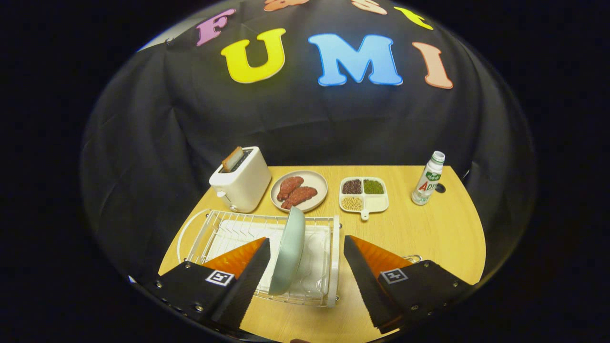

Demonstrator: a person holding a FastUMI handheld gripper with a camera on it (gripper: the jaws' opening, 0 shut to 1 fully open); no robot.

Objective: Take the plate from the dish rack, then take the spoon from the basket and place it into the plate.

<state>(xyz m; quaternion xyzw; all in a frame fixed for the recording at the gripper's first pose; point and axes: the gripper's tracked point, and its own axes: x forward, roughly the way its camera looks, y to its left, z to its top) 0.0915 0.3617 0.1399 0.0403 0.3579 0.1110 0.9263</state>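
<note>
A light wooden counter [429, 228] with a rounded far edge stands against the black cloth wall of the booth, which hangs in soft folds behind it. Along the back of the counter, from left to right, sit a white toaster [240, 183] with a slice of bread poking out of its slot, a round beige dish [299, 190] carrying two reddish pieces of meat, a white four-part tray [364, 194] with dark, green and pale grains in three of its compartments, and a small white plastic bottle [428, 178] standing upright near the far right corner. Nearer in, a white wire dish rack [224, 233] holds a pale green round plate [289, 250] standing on its edge (leaning a little) toward the right half of the rack. The claw [307, 250] hovers low over the near side of the counter with its fingers spread wide apart and nothing between the pads; the left finger [250, 274] lies over the rack just beside the plate's face, and the right finger [364, 276] lies past the rack's right rim, over bare wood. The plate's rim falls between the two fingers, closer to the left one, though whether it touches cannot be told. To the right of the rack the counter is bare wood up to the tray and the bottle.
</note>
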